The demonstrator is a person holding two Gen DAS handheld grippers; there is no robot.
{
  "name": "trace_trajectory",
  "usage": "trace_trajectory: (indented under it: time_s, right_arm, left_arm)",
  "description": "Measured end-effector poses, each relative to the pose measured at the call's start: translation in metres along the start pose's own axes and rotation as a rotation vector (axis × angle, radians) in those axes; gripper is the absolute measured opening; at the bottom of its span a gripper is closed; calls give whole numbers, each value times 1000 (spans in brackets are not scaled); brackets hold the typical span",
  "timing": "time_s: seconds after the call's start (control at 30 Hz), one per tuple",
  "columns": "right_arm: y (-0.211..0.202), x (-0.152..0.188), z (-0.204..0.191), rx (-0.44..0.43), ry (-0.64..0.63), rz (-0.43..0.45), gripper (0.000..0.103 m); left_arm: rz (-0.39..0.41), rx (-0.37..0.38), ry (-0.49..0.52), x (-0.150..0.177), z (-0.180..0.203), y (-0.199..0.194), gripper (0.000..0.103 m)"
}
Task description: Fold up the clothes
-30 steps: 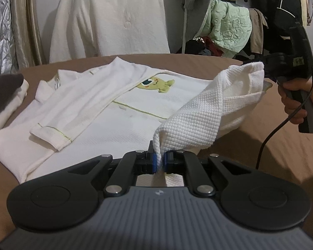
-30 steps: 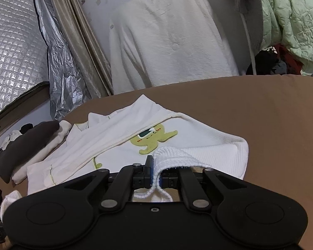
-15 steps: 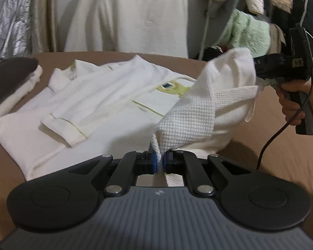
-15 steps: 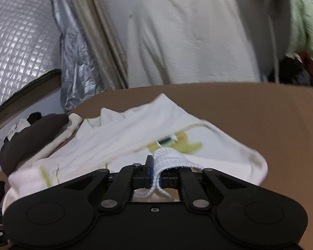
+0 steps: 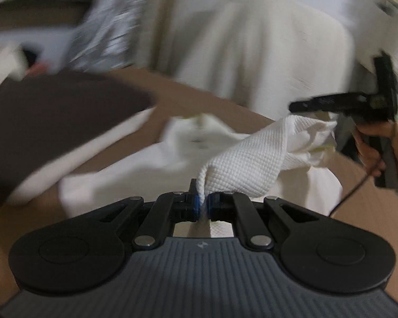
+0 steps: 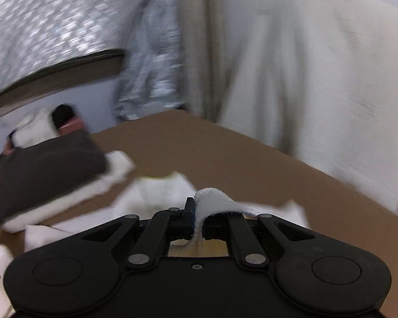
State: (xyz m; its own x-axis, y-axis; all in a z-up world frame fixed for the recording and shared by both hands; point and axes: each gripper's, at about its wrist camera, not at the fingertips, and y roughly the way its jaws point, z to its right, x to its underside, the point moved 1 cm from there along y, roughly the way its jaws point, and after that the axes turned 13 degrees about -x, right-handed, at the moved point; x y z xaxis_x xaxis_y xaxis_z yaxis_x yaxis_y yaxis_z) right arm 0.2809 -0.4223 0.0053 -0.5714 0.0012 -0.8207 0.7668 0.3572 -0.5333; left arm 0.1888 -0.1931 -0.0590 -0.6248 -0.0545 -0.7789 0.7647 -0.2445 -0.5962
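Note:
A white waffle-knit garment lies on the brown table, its near hem lifted between both grippers. My left gripper is shut on one corner of the hem. In the left wrist view the right gripper appears at the right, held by a hand, with the cloth stretched up to it. My right gripper is shut on the other corner, a fold of the white garment draped over its fingers. Both views are blurred by motion.
A stack of folded clothes, dark brown over white, sits at the table's left, also seen as the dark stack in the right wrist view. A cream garment hangs behind the table. Silver quilted sheeting covers the left wall.
Both grippers have swung left and forward across the table carrying the hem over the garment. The folded stack now looms much closer, and the frog print is hidden.

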Motion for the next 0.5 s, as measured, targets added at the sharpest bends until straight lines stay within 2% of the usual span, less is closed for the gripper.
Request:
trace_trajectory:
  time_s: [0.07,0.13,0.23,0.37,0.5]
  right_arm:
    - [30,-10,2,-47,9,-72,39]
    - [41,-4,9,-51,11,-114,45]
    - [48,13,26,-30,6,-189,46]
    - [47,19,46,41,-44,-363,46]
    - [34,25,37,5,-154,-444,47]
  left_arm:
    - [-23,-15,-30,-3,-10,12,6]
    - [-52,-14,-34,1,-17,21,6]
    - [-95,-13,-40,6,-26,36,6]
    - [-153,-10,-48,13,-40,55,6]
    - [-210,-8,-56,20,-53,74,6]
